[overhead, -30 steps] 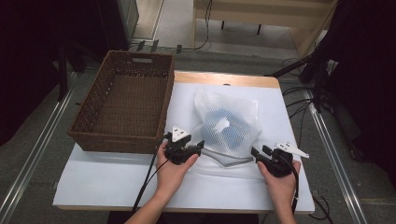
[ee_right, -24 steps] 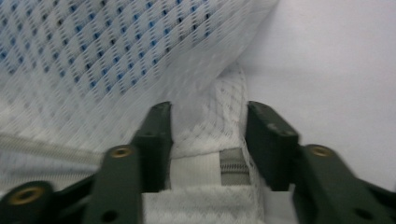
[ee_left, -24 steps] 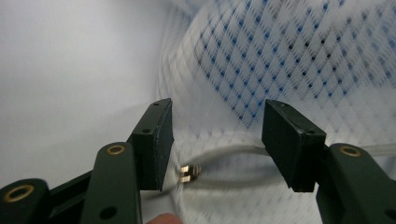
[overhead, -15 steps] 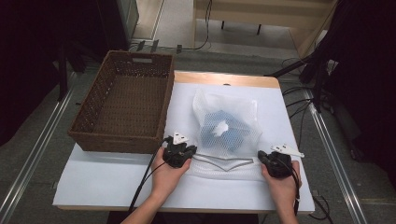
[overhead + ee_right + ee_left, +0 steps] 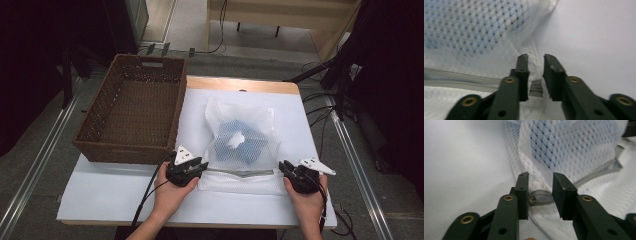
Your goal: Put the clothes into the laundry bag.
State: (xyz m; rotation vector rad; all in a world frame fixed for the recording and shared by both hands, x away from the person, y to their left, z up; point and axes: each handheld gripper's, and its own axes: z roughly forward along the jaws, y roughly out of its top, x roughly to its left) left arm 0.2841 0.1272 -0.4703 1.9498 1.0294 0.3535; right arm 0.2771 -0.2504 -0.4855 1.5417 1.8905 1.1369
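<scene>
I have the left gripper (image 5: 200, 166) and the right gripper (image 5: 283, 167) at opposite ends of the grey zipper (image 5: 240, 173) on the white mesh laundry bag (image 5: 239, 142), which lies flat on the white tabletop (image 5: 125, 192). Each gripper's jaws stand parted around a bag corner, not yet clamped, I judge to stretch the opening. Beyond the left gripper sits the brown wicker basket (image 5: 132, 115); bare tabletop lies behind both.
</scene>
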